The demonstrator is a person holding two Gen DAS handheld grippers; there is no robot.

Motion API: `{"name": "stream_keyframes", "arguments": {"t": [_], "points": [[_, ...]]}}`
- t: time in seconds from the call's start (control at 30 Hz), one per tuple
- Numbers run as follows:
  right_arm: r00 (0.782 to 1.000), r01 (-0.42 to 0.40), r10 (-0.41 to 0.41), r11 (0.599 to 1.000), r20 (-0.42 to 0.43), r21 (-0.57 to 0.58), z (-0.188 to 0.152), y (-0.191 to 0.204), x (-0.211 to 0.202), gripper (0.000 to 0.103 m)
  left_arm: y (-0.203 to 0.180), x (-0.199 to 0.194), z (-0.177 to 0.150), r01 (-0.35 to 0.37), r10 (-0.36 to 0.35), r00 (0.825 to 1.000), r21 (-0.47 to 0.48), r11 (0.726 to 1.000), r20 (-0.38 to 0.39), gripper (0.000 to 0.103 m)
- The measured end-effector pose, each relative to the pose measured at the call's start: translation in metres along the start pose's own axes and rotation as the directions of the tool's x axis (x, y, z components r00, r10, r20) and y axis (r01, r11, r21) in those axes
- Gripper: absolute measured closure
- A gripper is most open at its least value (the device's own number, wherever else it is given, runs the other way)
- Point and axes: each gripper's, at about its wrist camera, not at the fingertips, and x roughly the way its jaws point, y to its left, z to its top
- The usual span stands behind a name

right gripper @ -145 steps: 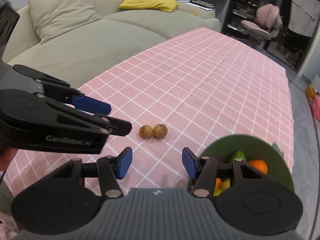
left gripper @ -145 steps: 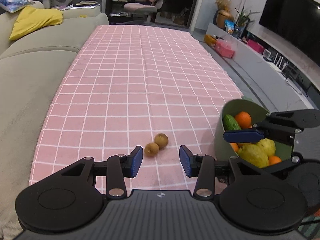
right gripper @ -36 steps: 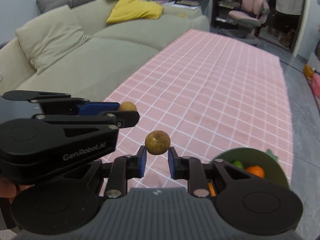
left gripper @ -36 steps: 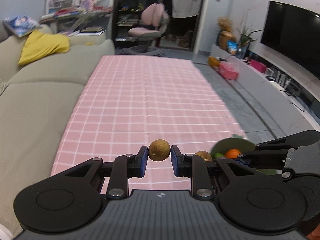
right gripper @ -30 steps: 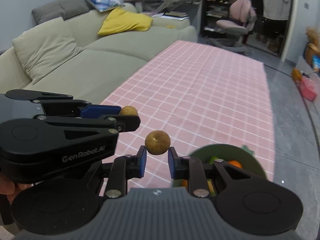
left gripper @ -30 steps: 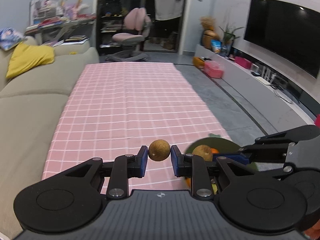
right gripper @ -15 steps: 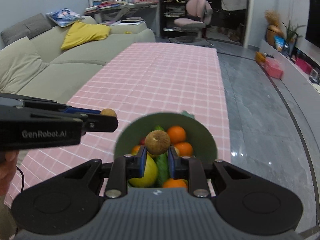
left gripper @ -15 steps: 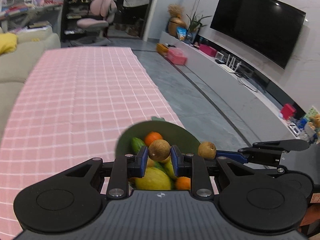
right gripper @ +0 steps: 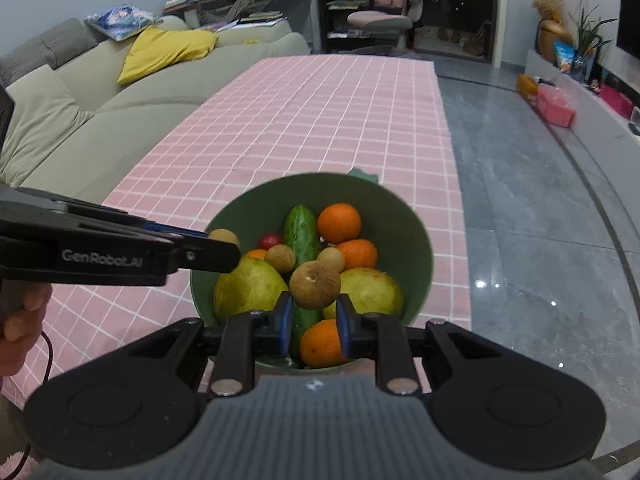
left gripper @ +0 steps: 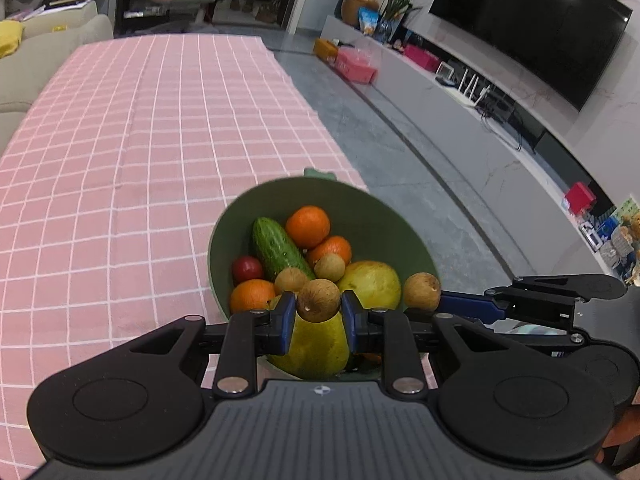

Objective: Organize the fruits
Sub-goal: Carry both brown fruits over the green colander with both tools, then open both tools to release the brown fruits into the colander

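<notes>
A green bowl [left gripper: 360, 204] [right gripper: 416, 236] stands at the near right edge of the pink checked tablecloth [left gripper: 140, 140]. It holds oranges, a cucumber [left gripper: 276, 248], pears, a red fruit and two small brown fruits. My left gripper [left gripper: 319, 312] is shut on a small brown round fruit [left gripper: 319, 300], held just above the bowl's near side. My right gripper [right gripper: 314, 312] is shut on another brown fruit [right gripper: 315, 284], also over the bowl. In the left wrist view the right gripper's fruit [left gripper: 422, 286] hangs at the bowl's right rim.
The table's right edge drops to a grey tiled floor [right gripper: 540, 220]. A beige sofa [right gripper: 80, 112] with a yellow cushion runs along the table's left side. A low TV unit [left gripper: 460, 92] and TV stand across the room. A hand [right gripper: 20, 320] grips the left tool.
Both grippers, each still shut on its brown fruit, have swung right from over the bare cloth and sunk toward the bowl, which now fills the middle of both views.
</notes>
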Motion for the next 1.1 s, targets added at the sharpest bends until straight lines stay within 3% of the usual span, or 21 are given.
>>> {"name": "stream_keyframes", "arguments": {"t": [0.53,0.93,1.03,1.1], "points": [[0.998,-0.036,0.037,0.999,-0.045,0.02,0.001,-0.015,0.057,0.084,0.018,0.036,0.016,-0.095,0.095,0.994,-0.003,0.995,-0.062,0.075],[0.998,-0.053,0.053,0.999,-0.035,0.006,0.003,-0.012,0.06,0.083,0.021,0.032,0.016,-0.089,0.087,0.994,-0.03,0.996,-0.06,0.074],[0.998,-0.056,0.056,0.998,-0.02,0.017,0.004,-0.013,0.054,0.081,0.017,0.023,0.018,-0.091,0.09,0.995,-0.021,0.996,-0.042,0.068],[0.999,-0.053,0.053,0.998,-0.006,0.023,0.005,-0.013,0.048,0.07,0.014,0.015,0.019,-0.102,0.102,0.995,-0.009,0.995,-0.022,0.061]]}}
